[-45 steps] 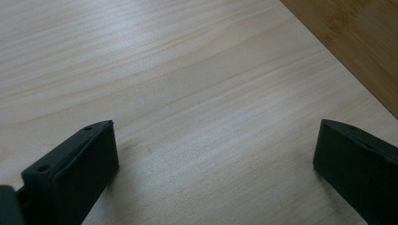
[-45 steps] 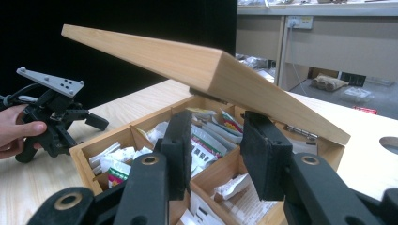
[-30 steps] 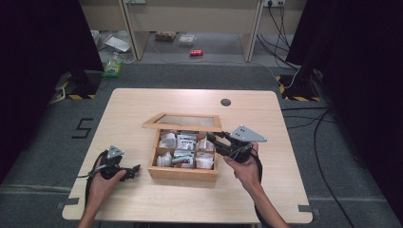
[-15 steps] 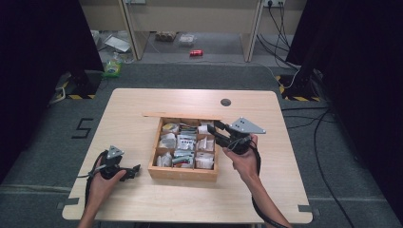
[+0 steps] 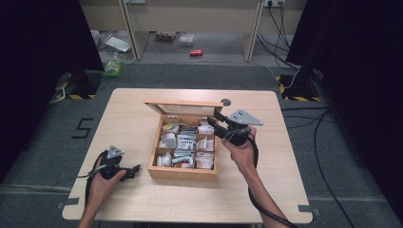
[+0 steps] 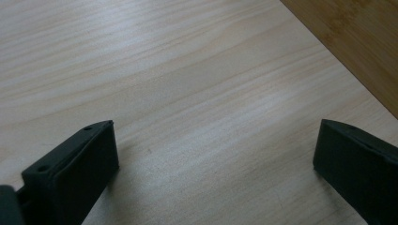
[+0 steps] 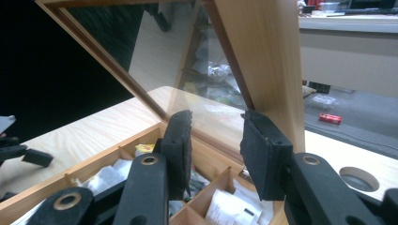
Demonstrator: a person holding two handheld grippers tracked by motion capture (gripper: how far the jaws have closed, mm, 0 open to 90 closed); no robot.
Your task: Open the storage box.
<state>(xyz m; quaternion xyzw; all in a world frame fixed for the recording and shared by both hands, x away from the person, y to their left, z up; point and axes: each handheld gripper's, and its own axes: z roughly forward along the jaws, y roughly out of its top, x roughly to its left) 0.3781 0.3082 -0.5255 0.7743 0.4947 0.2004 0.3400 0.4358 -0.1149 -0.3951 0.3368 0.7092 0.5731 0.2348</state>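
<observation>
A wooden box (image 5: pixel 183 172) with several compartments of small packets stands in the middle of the table. Its glass-paned lid (image 5: pixel 184 103) is tilted up at the back edge. My right gripper (image 5: pixel 214 121) hovers over the box's right rear corner, close to the lid's right end. In the right gripper view its pads (image 7: pixel 180 140) stand apart just in front of the lid's wooden frame (image 7: pixel 263 51), with nothing pinched between them. My left gripper (image 5: pixel 135 169) rests on the table left of the box, its jaws wide open (image 6: pixel 213 136) over bare wood; the box's side (image 6: pixel 356 33) is beside it.
A round hole (image 5: pixel 225 101) is set in the tabletop behind the box. A red can (image 5: pixel 196 52) and other litter lie on the floor beyond the table. Cables trail from both grippers. Bare tabletop (image 5: pixel 266 190) lies in front and to the right.
The lid has swung up from a low tilt to stand steeply at the back of the box. My right gripper has moved up and back with it. The left hand has kept still.
</observation>
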